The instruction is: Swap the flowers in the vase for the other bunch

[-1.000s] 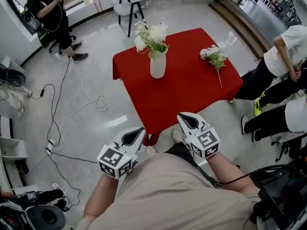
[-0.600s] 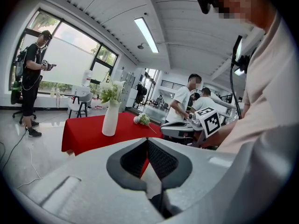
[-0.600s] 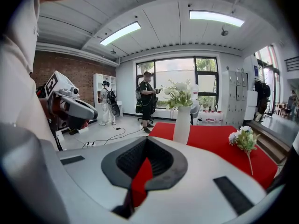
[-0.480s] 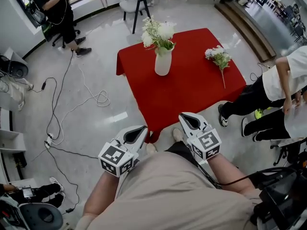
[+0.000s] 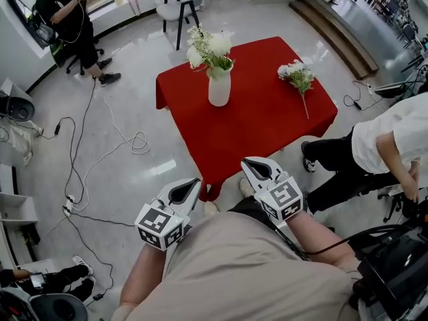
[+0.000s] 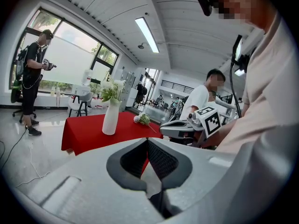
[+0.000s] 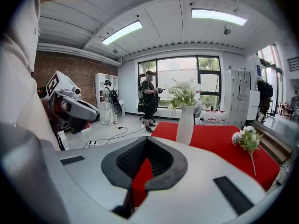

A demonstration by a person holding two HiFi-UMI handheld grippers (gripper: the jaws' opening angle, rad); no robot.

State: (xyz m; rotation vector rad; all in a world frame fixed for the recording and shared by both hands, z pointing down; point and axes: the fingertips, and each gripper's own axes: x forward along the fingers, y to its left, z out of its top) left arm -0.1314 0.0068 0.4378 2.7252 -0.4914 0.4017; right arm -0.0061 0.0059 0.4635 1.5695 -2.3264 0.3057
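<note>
A white vase (image 5: pixel 219 89) holding white flowers (image 5: pixel 209 48) stands on the red-clothed table (image 5: pixel 254 126). The other bunch (image 5: pixel 297 77) lies flat near the table's right edge. Both grippers hang close to my body, well short of the table. My left gripper (image 5: pixel 191 183) is shut and empty, as is my right gripper (image 5: pixel 250 163). The left gripper view shows its closed tips (image 6: pixel 147 141) in line with the vase (image 6: pixel 111 118) and the bunch (image 6: pixel 142 119). Past the right gripper's closed tips (image 7: pixel 145 141) stand the vase (image 7: pixel 186 123) and the bunch (image 7: pixel 247 139).
Cables (image 5: pixel 100 159) trail over the floor left of the table. A person in a white shirt (image 5: pixel 384 142) bends close to the table's right corner. Another person in black (image 5: pixel 63 22) stands far left, and a chair (image 5: pixel 179 2) is behind the table.
Both grippers have kept their place in front of my body. The person in white at the right has shifted and leans lower near the table's corner. My view has swayed slightly.
</note>
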